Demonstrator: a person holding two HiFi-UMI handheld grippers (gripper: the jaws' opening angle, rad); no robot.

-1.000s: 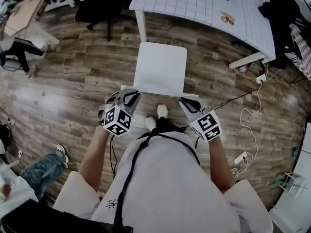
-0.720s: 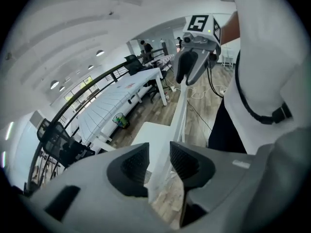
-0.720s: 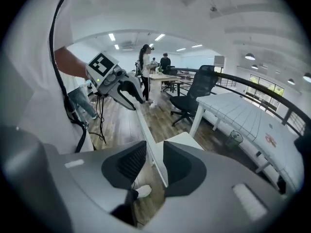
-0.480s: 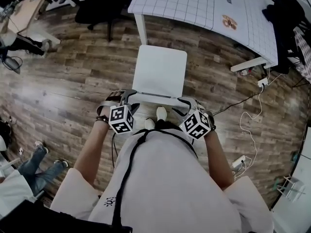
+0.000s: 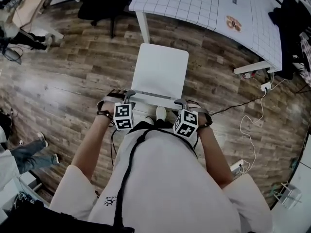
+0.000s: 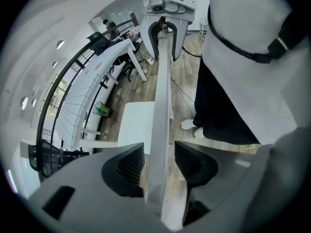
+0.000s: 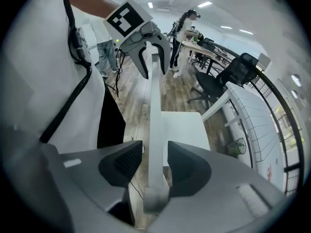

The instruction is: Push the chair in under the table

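head view: white chair with a flat square seat (image 5: 161,69) on the wood floor (image 5: 73,81), well apart from the white grid-marked counter (image 5: 204,4), not yet under it. left gripper (image 5: 128,97) and right gripper (image 5: 181,102) at the two ends of the thin white backrest rail (image 5: 154,96).

left gripper view: fingers (image 6: 124,166) spread astride the rail, just opened wide and now easing inward, not clamped.

right gripper view: fingers (image 7: 187,164) just opened, spread, rail between them with gaps.

likely trouble: pushing before clamping and slipping off the rail; pushing unevenly and skewing the chair into the counter's white leg (image 5: 142,28).
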